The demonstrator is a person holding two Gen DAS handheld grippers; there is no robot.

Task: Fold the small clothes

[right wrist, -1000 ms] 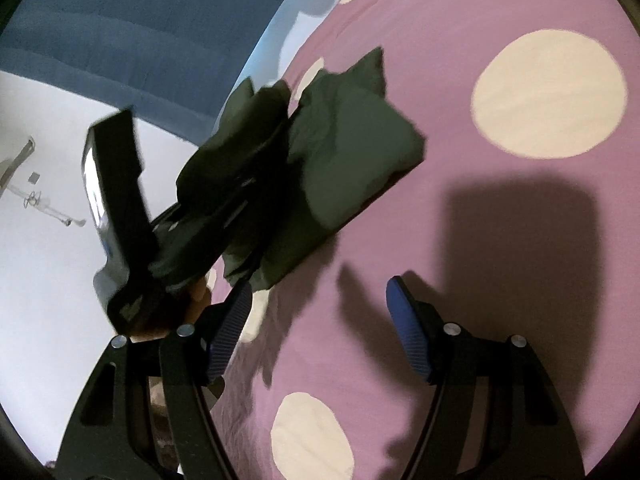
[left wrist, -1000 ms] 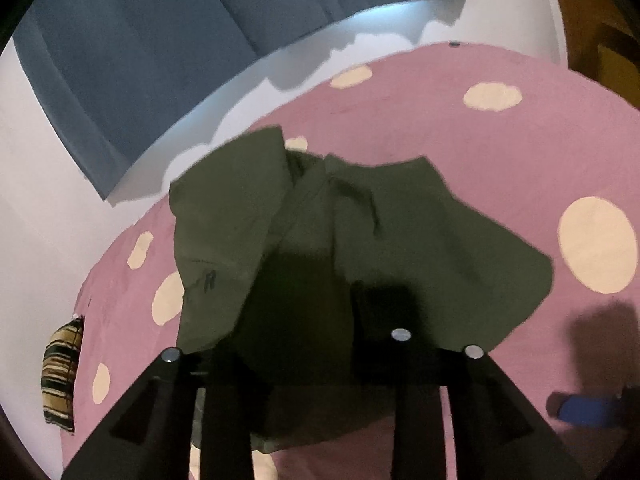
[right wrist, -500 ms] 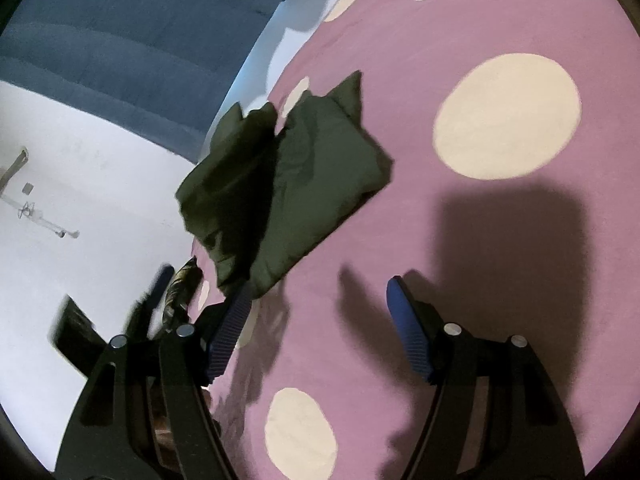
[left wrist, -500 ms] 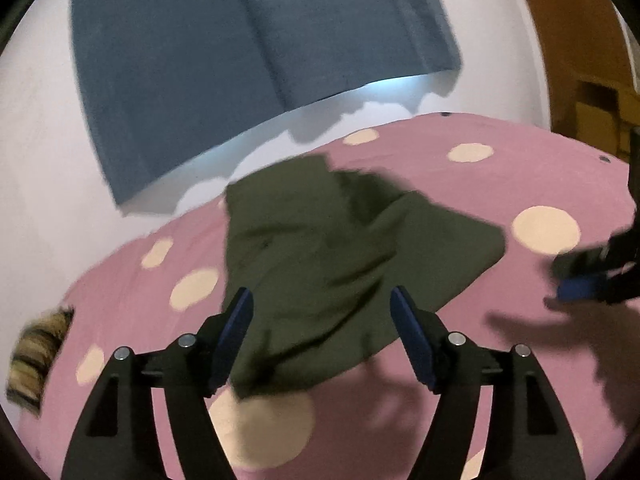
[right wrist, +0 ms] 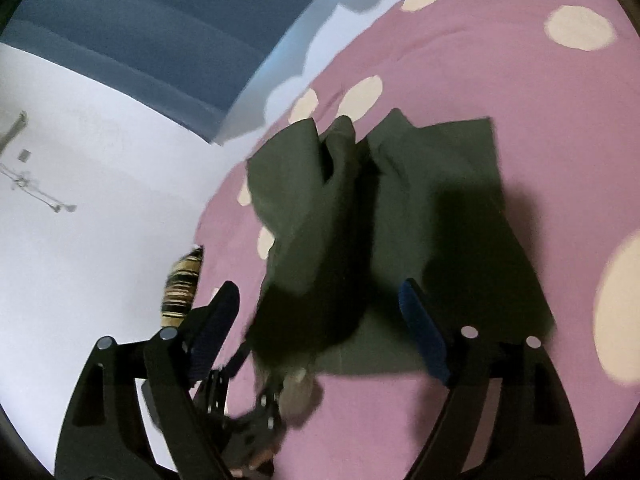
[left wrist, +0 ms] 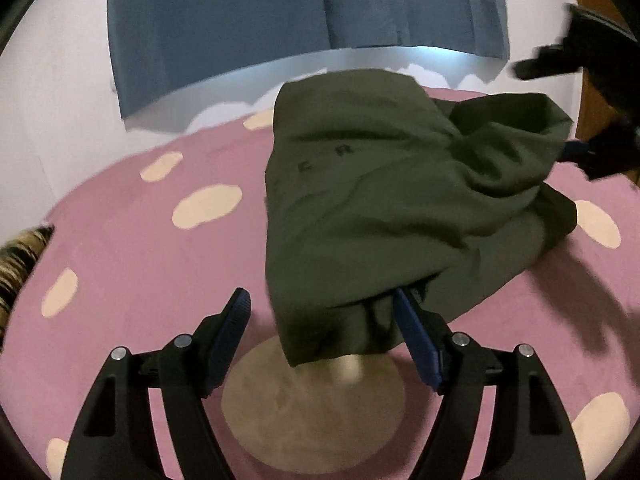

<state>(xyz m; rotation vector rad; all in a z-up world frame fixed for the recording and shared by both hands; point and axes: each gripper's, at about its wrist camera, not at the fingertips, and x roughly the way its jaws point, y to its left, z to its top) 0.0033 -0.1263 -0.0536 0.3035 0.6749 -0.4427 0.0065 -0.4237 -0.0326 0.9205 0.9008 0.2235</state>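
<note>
A dark olive garment (left wrist: 384, 200) lies crumpled and partly folded on a pink blanket with cream dots (left wrist: 132, 240). It also shows in the right wrist view (right wrist: 400, 220). My left gripper (left wrist: 324, 320) is open, low over the garment's near edge, with cloth between its fingers. My right gripper (right wrist: 320, 312) is open above the garment's near edge. The right gripper shows blurred at the far right of the left wrist view (left wrist: 592, 152). The left gripper shows low in the right wrist view (right wrist: 256, 400).
A blue headboard (left wrist: 300, 8) and white wall stand behind the bed. A striped brown and cream item (left wrist: 20, 256) lies at the blanket's left edge, also in the right wrist view (right wrist: 182, 284). A wooden door (left wrist: 596, 96) is at far right.
The left gripper let go of the garment, opened, and has come close to its near edge. The right gripper moved over the garment. The garment dropped onto the blanket.
</note>
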